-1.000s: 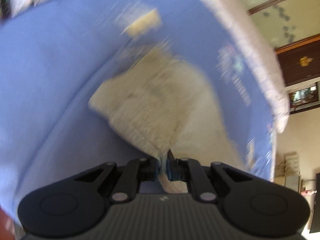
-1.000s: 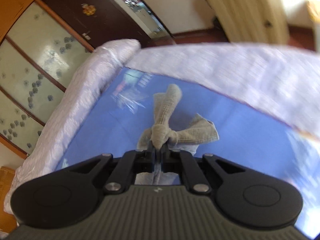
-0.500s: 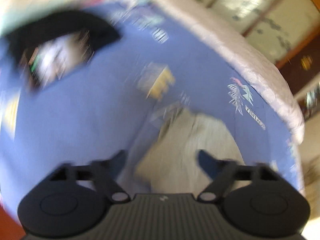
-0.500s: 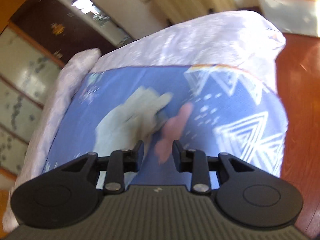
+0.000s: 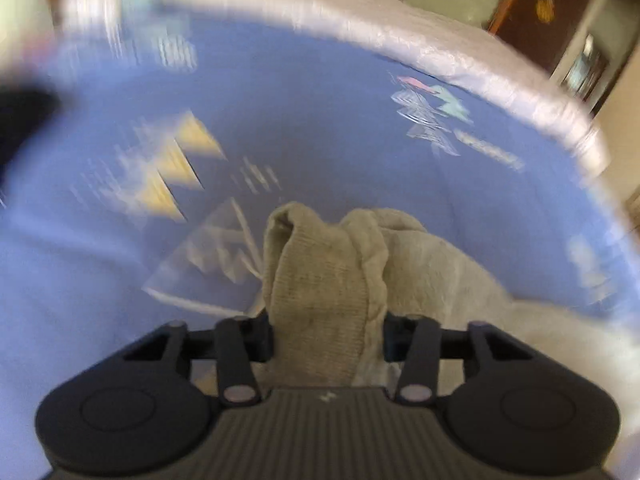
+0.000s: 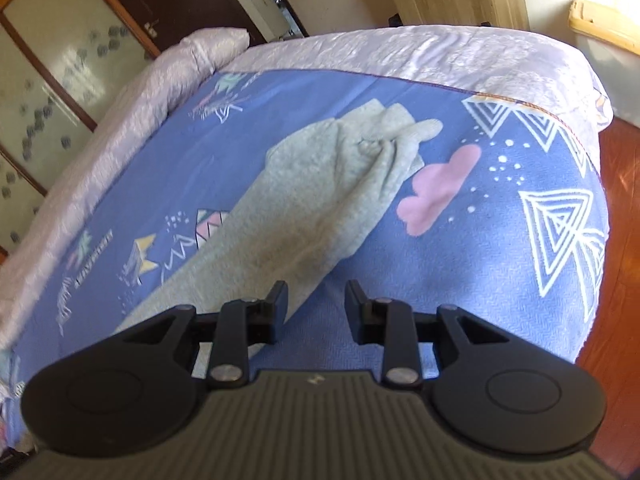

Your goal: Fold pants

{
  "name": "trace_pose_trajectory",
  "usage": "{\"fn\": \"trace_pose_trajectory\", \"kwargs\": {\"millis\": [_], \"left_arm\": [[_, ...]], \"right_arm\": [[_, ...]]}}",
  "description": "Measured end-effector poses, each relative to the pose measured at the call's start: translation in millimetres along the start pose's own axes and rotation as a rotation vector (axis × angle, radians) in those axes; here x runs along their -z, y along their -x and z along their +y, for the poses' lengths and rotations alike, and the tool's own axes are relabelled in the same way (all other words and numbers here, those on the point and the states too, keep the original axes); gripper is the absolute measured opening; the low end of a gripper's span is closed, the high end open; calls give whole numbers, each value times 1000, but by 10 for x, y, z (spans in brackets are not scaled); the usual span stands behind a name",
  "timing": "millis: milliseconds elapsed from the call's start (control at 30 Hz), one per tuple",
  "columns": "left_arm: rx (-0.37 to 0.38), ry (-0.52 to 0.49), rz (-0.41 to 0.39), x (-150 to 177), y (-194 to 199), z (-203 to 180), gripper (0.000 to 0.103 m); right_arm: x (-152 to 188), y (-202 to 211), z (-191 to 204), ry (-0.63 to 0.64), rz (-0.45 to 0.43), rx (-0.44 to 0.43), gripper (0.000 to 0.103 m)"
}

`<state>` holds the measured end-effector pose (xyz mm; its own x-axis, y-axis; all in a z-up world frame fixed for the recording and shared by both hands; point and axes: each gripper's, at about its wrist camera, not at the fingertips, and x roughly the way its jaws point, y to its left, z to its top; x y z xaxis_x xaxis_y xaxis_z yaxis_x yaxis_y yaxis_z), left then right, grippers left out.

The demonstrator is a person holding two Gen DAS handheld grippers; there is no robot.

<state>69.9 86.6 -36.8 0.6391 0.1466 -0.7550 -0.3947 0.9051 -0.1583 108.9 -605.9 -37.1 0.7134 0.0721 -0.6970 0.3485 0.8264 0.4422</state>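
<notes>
Since half a second ago the right tongs [image 6: 316, 304] have drawn back from the pants [image 6: 320, 196], which lie on the blue bed sheet [image 6: 480, 240]; they gape wide, holding nothing. The left tongs [image 5: 328, 332] stand wide with a ribbed cuff bunched between them; grip unclear. Soft grey knit, long axis running away toward the white quilt [image 6: 400, 52].

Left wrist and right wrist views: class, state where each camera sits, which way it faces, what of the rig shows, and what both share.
Left wrist: on the left gripper, looking along its fingers at the pants bunched between them.
Right wrist: on the right gripper, fingers apart, looking down the bed over the pants.
Shared: pants, blue sheet.
</notes>
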Motion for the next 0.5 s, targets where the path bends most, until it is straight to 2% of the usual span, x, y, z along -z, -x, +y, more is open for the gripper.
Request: {"fn": "trace_pose_trajectory", "kwargs": {"millis": [33, 67, 100, 133, 200, 267, 300, 367, 500], "left_arm": [[-104, -73, -60, 12, 116, -92, 40], [-158, -105, -101, 21, 208, -122, 40], [-175, -90, -119, 10, 251, -111, 40], [-180, -80, -110, 9, 191, -83, 42], [-229, -84, 0, 44, -150, -33, 52], [-273, -44, -12, 109, -172, 8, 70], [-268, -27, -11, 89, -105, -2, 71], [-216, 33, -16, 90, 109, 58, 79], [-232, 146, -80, 169, 535, 337, 85]], "right_arm": [[-11, -25, 11, 1, 4, 3, 34], [-8, -23, 28, -1, 3, 5, 34], [-14, -32, 35, -3, 1, 7, 34], [-11, -35, 37, -5, -3, 5, 35], [25, -44, 35, -7, 2, 4, 35], [49, -89, 3, -23, 21, -3, 34], [51, -70, -24, -32, 23, -12, 35], [50, -8, -105, -39, 11, -33, 35], [-6, 87, -278, -50, -21, -39, 35]]}}
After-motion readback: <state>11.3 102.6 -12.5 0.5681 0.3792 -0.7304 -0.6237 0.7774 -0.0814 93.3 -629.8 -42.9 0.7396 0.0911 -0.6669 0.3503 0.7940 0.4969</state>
